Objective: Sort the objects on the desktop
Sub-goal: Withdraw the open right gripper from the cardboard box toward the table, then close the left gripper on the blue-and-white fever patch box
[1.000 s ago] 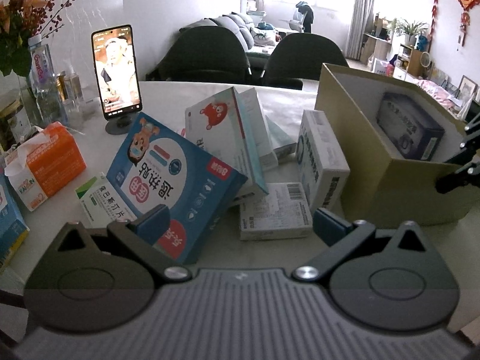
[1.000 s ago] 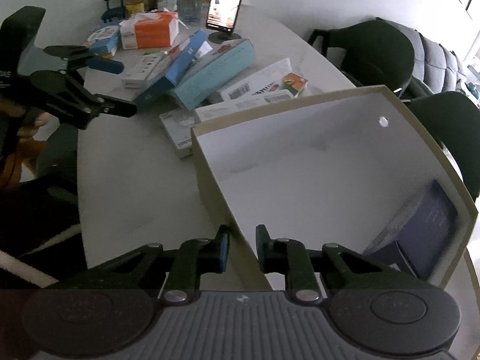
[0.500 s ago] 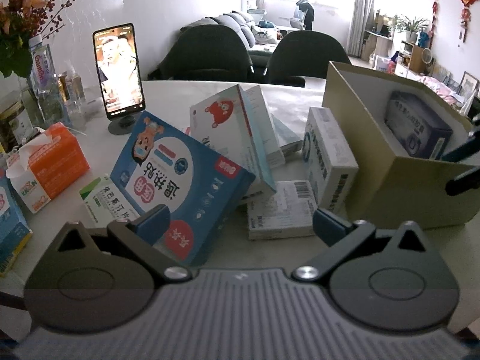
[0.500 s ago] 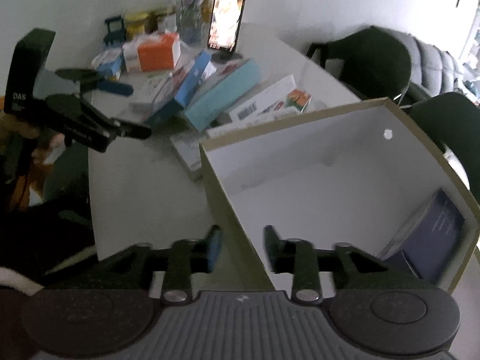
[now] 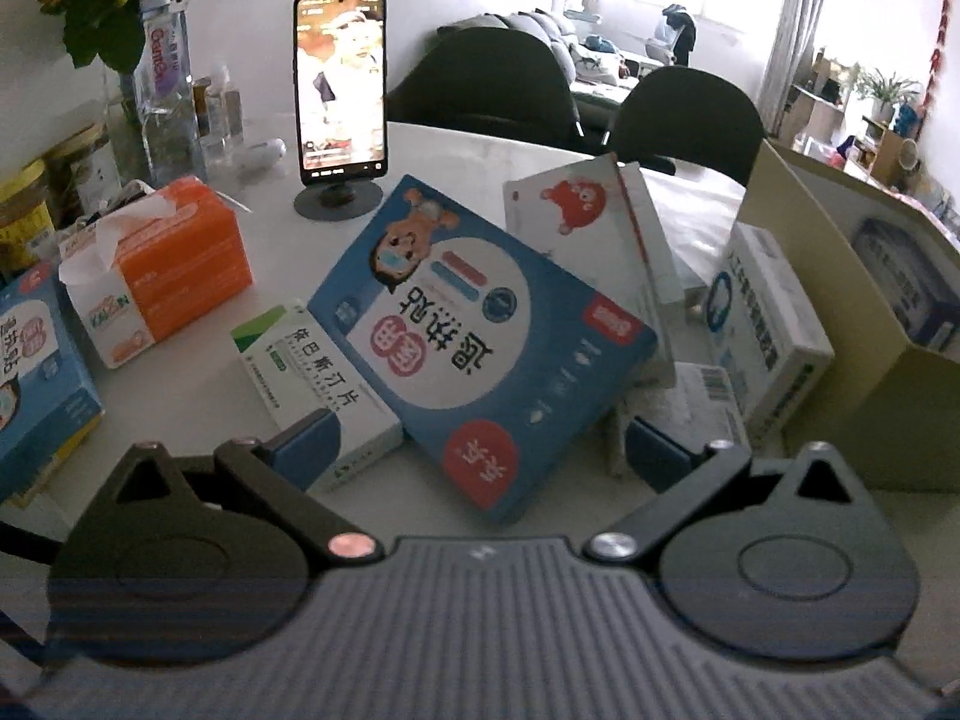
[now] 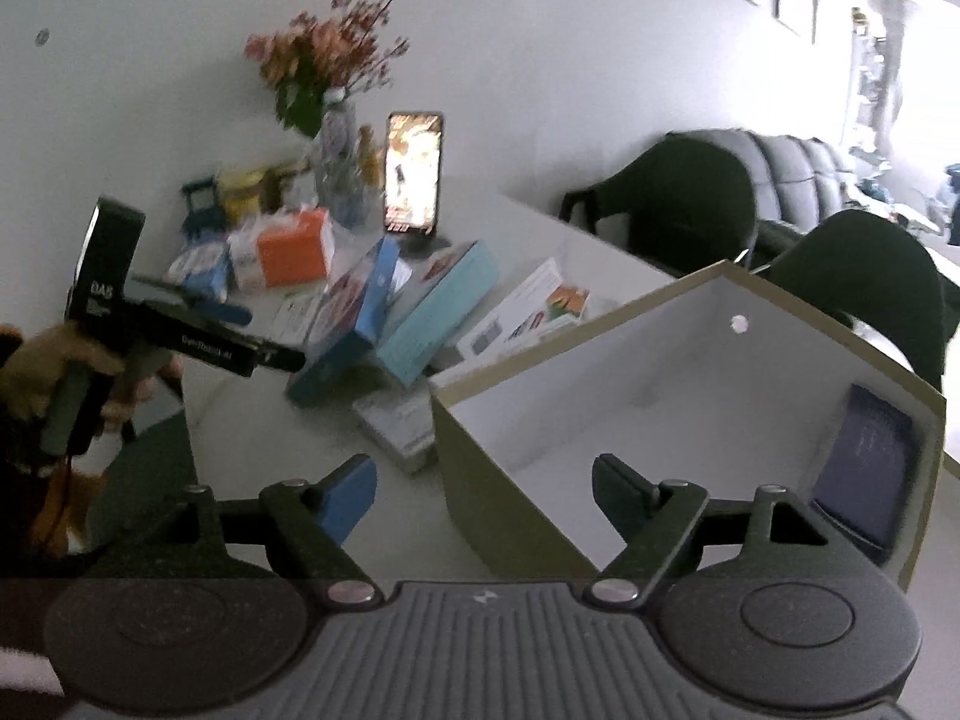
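Observation:
A pile of medicine boxes lies on the white table. Its big blue box leans toward me, with its low corner between the fingers of my open left gripper, untouched by the pads. Beside it lie a green-and-white box, a white box with a red bear and a white box. At the right stands the cardboard box with a dark blue box inside. My right gripper straddles the cardboard box's near wall; its jaws are opening and hold nothing. A gloved hand holds the left gripper by the blue box.
A phone on a stand plays at the back of the table. An orange tissue box, another blue box, jars and a bottle with flowers crowd the left side. Two dark chairs stand behind the table.
My right gripper's jaws went from shut to wide apart, and its view tipped up. My left gripper moved closer to the blue box, which now reaches between its fingers.

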`<state>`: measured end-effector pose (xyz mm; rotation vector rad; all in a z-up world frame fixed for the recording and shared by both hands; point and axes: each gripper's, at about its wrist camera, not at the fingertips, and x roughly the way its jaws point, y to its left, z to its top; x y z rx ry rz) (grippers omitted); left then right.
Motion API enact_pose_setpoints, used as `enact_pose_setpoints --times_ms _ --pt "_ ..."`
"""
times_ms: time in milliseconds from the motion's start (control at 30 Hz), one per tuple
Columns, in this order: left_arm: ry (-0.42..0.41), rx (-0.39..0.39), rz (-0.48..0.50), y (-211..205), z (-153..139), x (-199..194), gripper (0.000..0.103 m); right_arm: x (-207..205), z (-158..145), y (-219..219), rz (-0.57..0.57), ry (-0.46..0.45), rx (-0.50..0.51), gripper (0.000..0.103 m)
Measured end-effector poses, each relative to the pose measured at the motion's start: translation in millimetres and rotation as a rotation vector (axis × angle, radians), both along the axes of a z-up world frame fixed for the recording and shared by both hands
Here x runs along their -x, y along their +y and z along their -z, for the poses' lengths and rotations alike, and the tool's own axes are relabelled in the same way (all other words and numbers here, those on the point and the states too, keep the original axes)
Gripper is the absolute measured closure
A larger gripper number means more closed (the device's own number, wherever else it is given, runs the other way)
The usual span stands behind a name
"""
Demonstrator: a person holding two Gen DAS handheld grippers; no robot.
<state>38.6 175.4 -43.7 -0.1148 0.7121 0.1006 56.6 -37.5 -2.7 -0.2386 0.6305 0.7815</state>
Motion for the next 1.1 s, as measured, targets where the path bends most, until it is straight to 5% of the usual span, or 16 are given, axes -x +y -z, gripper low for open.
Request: enact_pose_setpoints --times_ms 233,633,867,1100 --pt "-0.041 -0.116 0.088 -20.0 16.8 -11.4 0.0 9.4 7.1 -7.6 0.062 -0.005 -0.125 0.019" --pt "-0.089 -0.355 0.071 -46.0 44.1 -20.3 0.011 18.3 15.9 -14.3 0.119 0.016 -0.248 0.018" --pt "-0.104 -0.345 0.057 -47.4 45.8 -21.0 0.038 20.3 25.8 -5.8 0.11 0.057 -0.301 0.017" --pt "-0.134 -0.312 0.034 -43.5 49.1 -15.3 0.042 17.5 28.7 10.2 0.095 0.1 -0.319 0.013"
